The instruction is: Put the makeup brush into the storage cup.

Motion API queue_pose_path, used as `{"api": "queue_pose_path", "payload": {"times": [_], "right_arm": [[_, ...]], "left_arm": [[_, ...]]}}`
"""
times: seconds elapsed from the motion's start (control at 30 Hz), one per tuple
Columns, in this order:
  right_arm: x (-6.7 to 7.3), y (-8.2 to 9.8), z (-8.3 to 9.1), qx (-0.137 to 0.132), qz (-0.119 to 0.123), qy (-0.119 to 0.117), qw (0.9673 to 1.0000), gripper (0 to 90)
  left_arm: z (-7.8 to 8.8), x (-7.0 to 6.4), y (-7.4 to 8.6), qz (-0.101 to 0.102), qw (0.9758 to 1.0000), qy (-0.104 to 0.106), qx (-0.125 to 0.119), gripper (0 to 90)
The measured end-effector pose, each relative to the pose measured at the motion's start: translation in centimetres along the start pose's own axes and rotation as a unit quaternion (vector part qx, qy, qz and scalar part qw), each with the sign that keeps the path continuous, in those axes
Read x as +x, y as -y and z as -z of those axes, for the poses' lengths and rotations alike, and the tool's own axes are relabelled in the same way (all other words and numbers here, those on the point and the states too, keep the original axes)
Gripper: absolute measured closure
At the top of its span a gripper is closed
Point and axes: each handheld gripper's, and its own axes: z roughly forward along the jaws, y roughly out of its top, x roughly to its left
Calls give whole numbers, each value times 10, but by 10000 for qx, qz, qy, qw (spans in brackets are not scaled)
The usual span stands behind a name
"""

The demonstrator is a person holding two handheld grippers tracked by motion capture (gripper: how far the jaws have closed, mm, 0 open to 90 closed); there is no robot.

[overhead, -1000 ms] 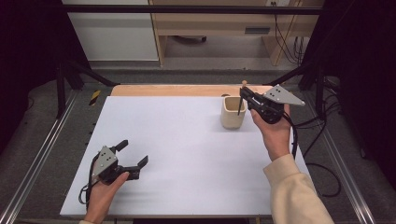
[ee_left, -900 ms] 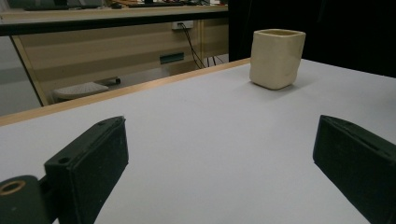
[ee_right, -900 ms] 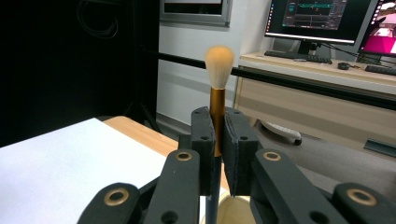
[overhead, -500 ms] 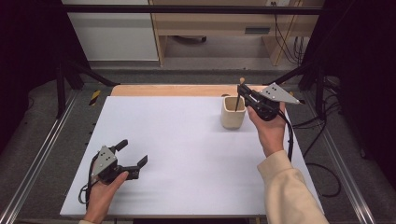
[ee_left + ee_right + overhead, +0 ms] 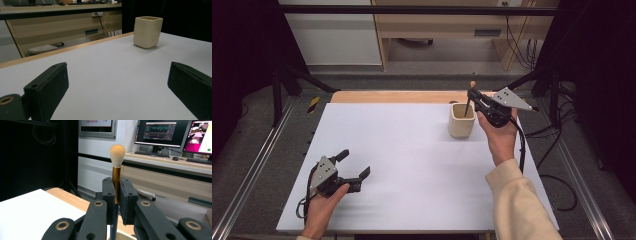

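Observation:
A cream square cup (image 5: 461, 120) (image 5: 147, 31) stands on the white table (image 5: 412, 165) at the back right. My right gripper (image 5: 470, 96) (image 5: 115, 195) is shut on a make-up brush (image 5: 469, 102) (image 5: 116, 172), held upright with its pale bristles on top. The brush's dark lower end hangs over the cup's mouth; whether it touches the cup I cannot tell. Near the front left, my left gripper (image 5: 354, 164) (image 5: 117, 90) rests low on the table, open, with nothing between its jaws, pointing toward the cup.
A wooden strip (image 5: 392, 96) runs along the table's far edge. Metal rails (image 5: 252, 170) flank the table on both sides. Cables (image 5: 557, 130) lie on the floor at the right. Behind the table stand a cabinet and a desk (image 5: 175, 162) with monitors.
My right gripper has shifted slightly left and away with the brush, bringing it over the cup. The left gripper has not moved.

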Motion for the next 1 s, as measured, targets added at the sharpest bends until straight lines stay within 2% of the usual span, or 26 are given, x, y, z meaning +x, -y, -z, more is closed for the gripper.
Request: {"api": "queue_pose_path", "payload": {"times": [0.4,1.0], "right_arm": [[-6,7,-12,-42,91,78,9999,839],[-9,17,-18,56,50,141,9999,838]], "left_arm": [[0,0,0,14,10000,2,-20,28],[0,1,0,8,10000,28,-24,28]]}}
